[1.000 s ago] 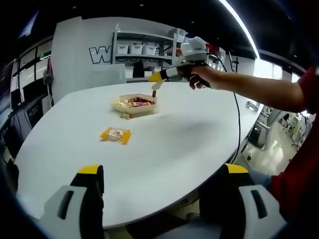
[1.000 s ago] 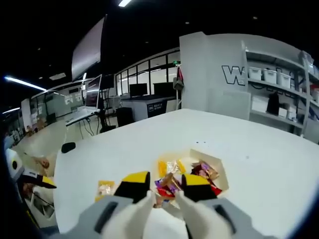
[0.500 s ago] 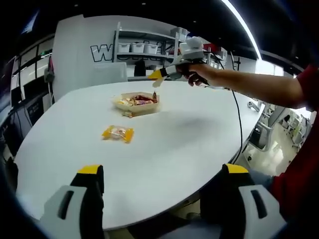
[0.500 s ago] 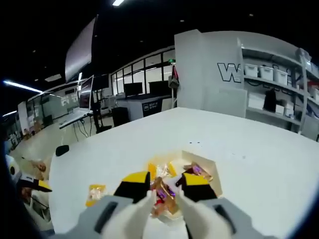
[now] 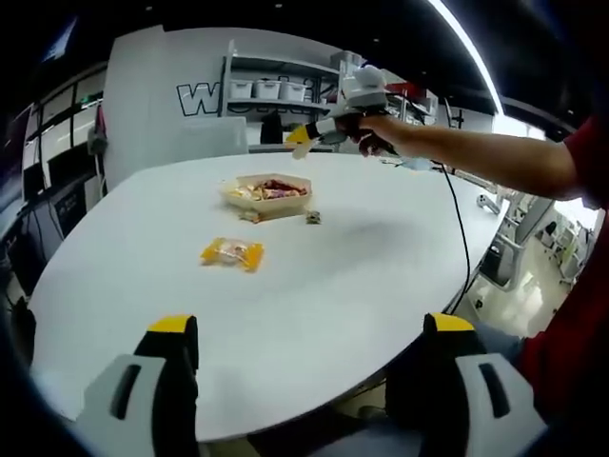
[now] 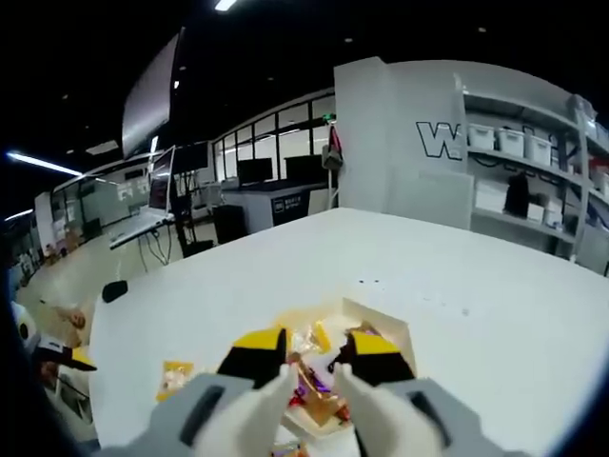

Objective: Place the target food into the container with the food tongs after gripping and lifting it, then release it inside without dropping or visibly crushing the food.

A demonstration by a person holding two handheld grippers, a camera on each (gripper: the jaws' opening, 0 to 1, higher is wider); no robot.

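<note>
An open tan box (image 5: 266,193) (image 6: 392,333) of wrapped candies stands on the white table (image 5: 362,276). One small wrapped candy (image 5: 312,218) lies on the table just right of the box. A yellow snack packet (image 5: 232,253) (image 6: 174,378) lies nearer to me. My right gripper (image 6: 314,354) (image 5: 303,138), in a person's hand, hovers above the box, shut on white food tongs (image 6: 255,411). Candy wrappers show between the tong arms; I cannot tell whether the tongs hold one. My left gripper (image 5: 309,328) hangs wide open over the table's near edge, with nothing in it.
Another small candy (image 5: 249,217) sits at the box's front left corner. A black cable (image 5: 457,228) trails over the table's right side. The person's arm (image 5: 476,157) reaches in from the right. Shelves with bins (image 5: 266,90) and desks stand beyond the table.
A red candy that hung under the right gripper a second ago is gone from it. A small candy now lies on the table right of the box. The right gripper rose slightly.
</note>
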